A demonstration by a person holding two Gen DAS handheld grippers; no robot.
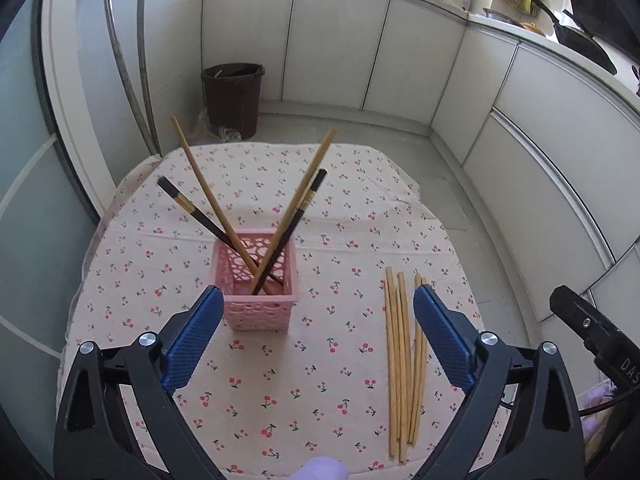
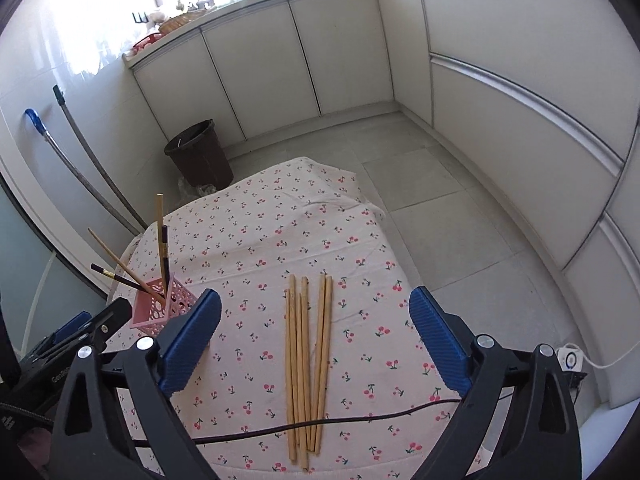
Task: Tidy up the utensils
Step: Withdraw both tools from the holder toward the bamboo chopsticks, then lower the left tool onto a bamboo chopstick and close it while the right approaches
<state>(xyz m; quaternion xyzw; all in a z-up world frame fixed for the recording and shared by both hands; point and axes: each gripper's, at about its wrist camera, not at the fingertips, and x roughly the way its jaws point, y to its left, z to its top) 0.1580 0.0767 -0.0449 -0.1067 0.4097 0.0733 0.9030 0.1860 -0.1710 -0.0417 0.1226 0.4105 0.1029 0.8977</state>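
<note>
Tongs wide open, both yours: left tongs (image 1: 318, 312) and right tongs (image 2: 315, 312) hold nothing. Chopsticks (image 2: 307, 364) lie loose on the tabletop (image 2: 256, 216); four stand in the pink basket (image 1: 262, 304).

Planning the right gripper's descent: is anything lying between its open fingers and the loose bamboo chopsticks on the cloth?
Yes. In the right wrist view a black cable crosses over the bamboo chopsticks' near ends, below the open right gripper.

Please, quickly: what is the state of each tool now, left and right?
Left tool: open, holding nothing.
Right tool: open, holding nothing; the wooden chopsticks lie loose on the tablecloth.
</note>
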